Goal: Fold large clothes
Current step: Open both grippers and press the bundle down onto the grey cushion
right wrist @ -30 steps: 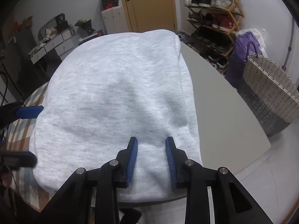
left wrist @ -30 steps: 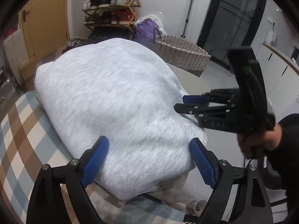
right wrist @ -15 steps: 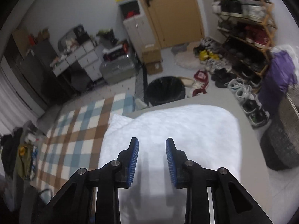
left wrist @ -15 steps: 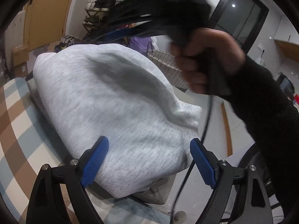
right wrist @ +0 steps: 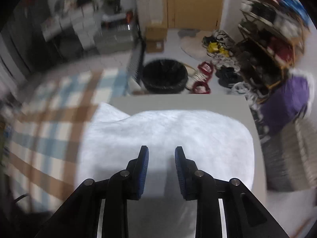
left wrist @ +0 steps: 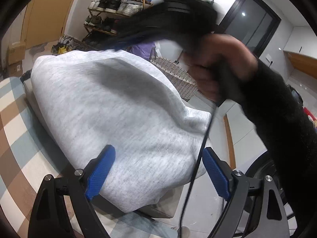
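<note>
Lifted higher, right claw (right wrist: 161, 158) hovers part-open, empty, over sweatshirt (right wrist: 168, 134); left claw (left wrist: 158, 170) wide, empty.

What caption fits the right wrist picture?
Open right gripper above folded grey garment on the table.

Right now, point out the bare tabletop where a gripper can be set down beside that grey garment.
Bare table shows as a strip beyond the grey garment, toward the black bin. A narrower strip runs along the garment's right edge, by the wicker basket. The left and near sides are crowded: fabric overhangs the edge there.
</note>
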Tool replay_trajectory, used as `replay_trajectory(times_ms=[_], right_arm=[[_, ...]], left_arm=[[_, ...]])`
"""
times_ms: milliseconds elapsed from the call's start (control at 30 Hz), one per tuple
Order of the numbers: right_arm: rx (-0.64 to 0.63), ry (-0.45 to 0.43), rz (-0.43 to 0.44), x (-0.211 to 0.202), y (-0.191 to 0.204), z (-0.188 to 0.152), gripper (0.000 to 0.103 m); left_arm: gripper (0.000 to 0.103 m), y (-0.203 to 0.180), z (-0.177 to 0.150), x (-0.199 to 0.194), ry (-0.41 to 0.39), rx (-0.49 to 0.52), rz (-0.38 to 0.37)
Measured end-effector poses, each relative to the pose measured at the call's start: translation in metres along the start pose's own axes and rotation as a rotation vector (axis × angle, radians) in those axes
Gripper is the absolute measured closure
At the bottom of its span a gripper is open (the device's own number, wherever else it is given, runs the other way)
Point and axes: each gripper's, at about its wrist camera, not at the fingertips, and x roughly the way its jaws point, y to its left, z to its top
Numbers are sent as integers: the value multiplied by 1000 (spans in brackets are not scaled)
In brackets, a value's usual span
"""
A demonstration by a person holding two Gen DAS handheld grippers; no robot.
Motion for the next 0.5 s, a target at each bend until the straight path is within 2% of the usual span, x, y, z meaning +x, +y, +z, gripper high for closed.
replay_trajectory(times_ms=[100,133,200,233,333,367,400,433,500], right_arm=[[105,-76,66,-46,-23,-63,78],[96,-100,59,-58,-21,-84,78],[78,-177,-24,-76,-16,-131,76],[85,-166,-33,-74,-16,-144,77],[173,-43,-93,-30,-23,-186,80],[184,-55,-98,-17,-23,-196,80],[147,-115,-128,-19,-18,-202,81],[140,-113,-135,-20,-17,-201,81],[270,-104,-73,-36,-27,-204,79]], left_arm=[[17,-3,1,2,-4,-4,19],[17,-4,0,2,-3,-6,25],[17,-5,2,4,-7,-22,40],[17,-1,2,3,-12,-28,48],[17,1,1,9,-5,-40,75],[14,-2,4,11,-7,-42,103],[14,-5,7,13,-3,-57,128],[14,-6,10,14,-2,-70,152],[14,-13,11,5,-3,-87,191]])
